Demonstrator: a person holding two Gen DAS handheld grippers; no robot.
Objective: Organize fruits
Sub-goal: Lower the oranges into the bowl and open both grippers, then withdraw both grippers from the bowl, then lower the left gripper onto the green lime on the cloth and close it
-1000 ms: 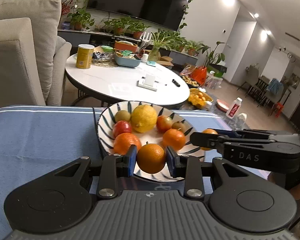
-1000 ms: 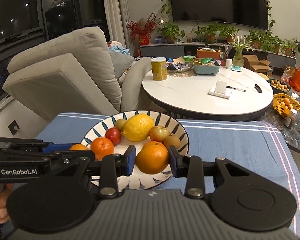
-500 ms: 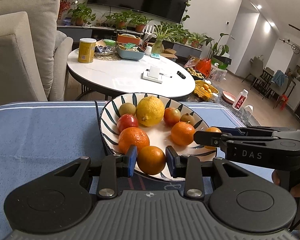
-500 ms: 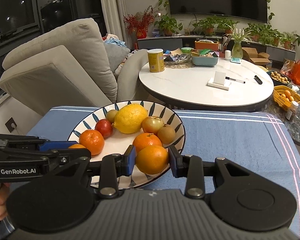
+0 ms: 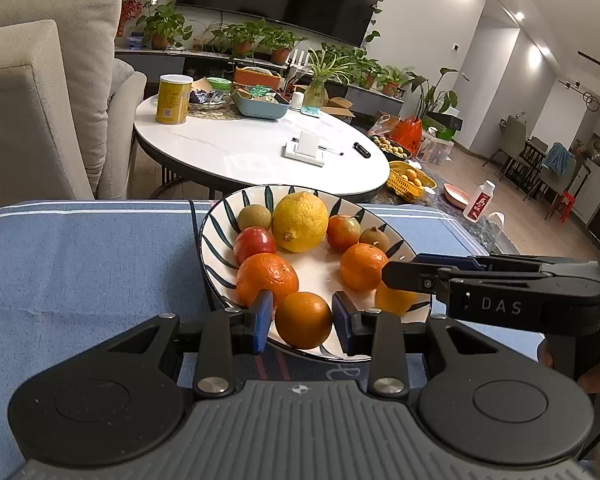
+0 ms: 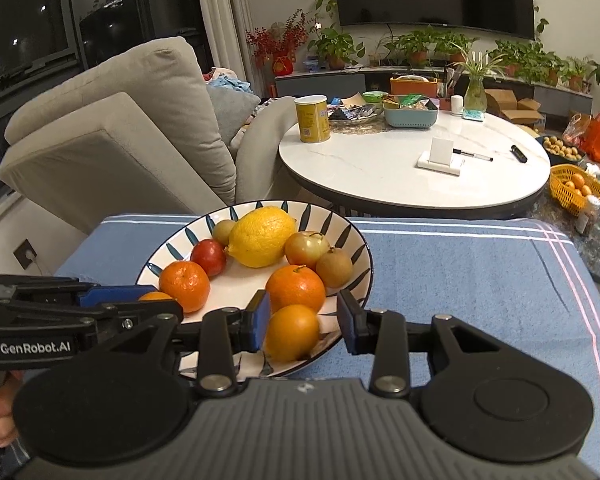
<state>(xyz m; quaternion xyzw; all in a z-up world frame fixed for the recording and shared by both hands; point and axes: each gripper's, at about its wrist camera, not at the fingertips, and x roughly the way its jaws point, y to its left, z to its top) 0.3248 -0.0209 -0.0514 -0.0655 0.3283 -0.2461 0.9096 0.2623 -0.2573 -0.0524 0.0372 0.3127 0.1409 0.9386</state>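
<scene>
A striped plate point(image 5: 216, 236) on the blue cloth holds a lemon point(image 5: 299, 222), tomatoes, kiwis and mandarins. My left gripper point(image 5: 302, 322) is open around an orange point(image 5: 303, 320) that rests on the plate's near rim, with small gaps at both pads. My right gripper point(image 6: 303, 322) is open around another orange point(image 6: 292, 333) on the plate's near edge point(image 6: 356, 256); its right pad stands clear of the fruit. Each gripper shows from the side in the other's view, the right one point(image 5: 396, 274) and the left one point(image 6: 156, 306).
The blue cloth point(image 5: 80, 264) covers the work surface. Behind it stand a round white table point(image 6: 380, 164) with a yellow can point(image 6: 311, 119), a grey armchair point(image 6: 112, 132) at the left, and a yellow fruit basket point(image 6: 576, 188) at the right.
Both grippers lowered their oranges onto the plate's near rim and opened. The oranges now rest on the plate between the spread pads.
</scene>
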